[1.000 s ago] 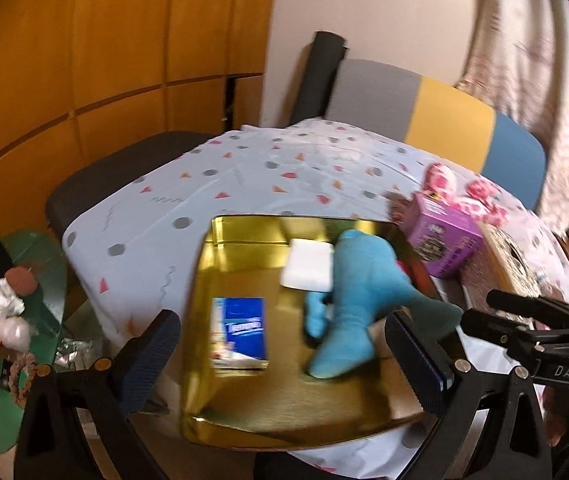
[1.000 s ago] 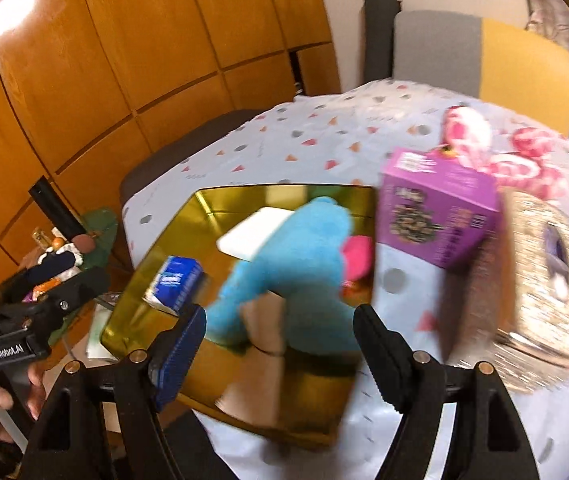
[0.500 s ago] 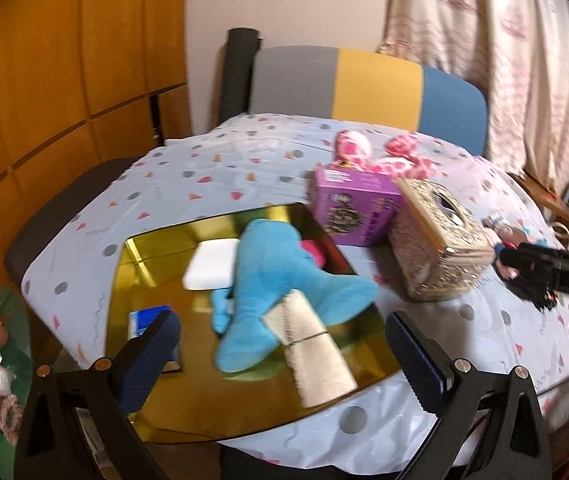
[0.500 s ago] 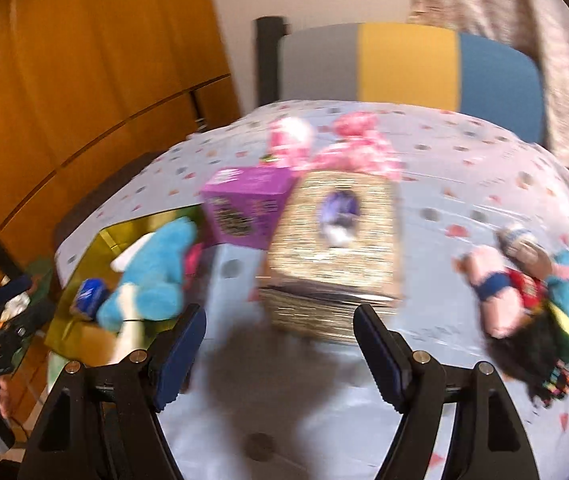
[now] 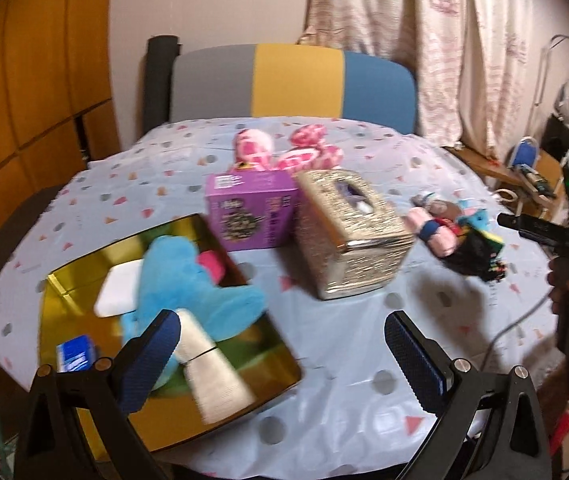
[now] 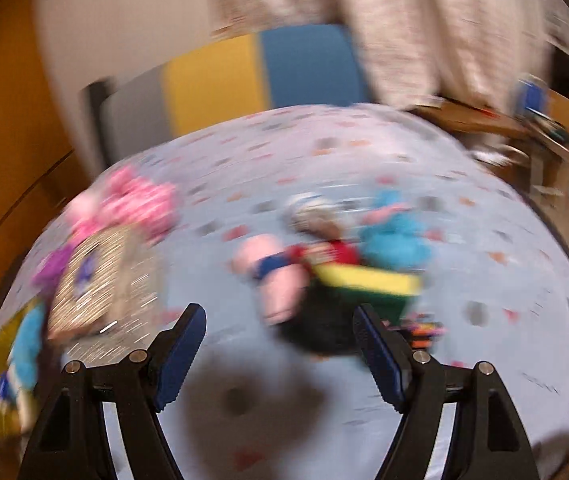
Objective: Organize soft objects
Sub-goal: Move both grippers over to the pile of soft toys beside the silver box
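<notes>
On the confetti-print tablecloth (image 5: 344,360), a heap of small plush dolls (image 6: 336,276) lies beyond the spread, empty right gripper (image 6: 280,356), while the left gripper (image 5: 280,356), likewise spread and empty, hovers beside the gold tray (image 5: 84,364) holding a blue plush toy (image 5: 188,280).

Both wrist views angled down over table (image 5: 324,344), sharing tissue box (image 5: 350,236), doll (image 6: 324,280)

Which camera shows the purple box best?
The left wrist view. There the purple box sits sharp and whole, its front and top plain to see beside the gold tissue box. The right wrist view is badly blurred and shows only a purple smear at the left.
</notes>
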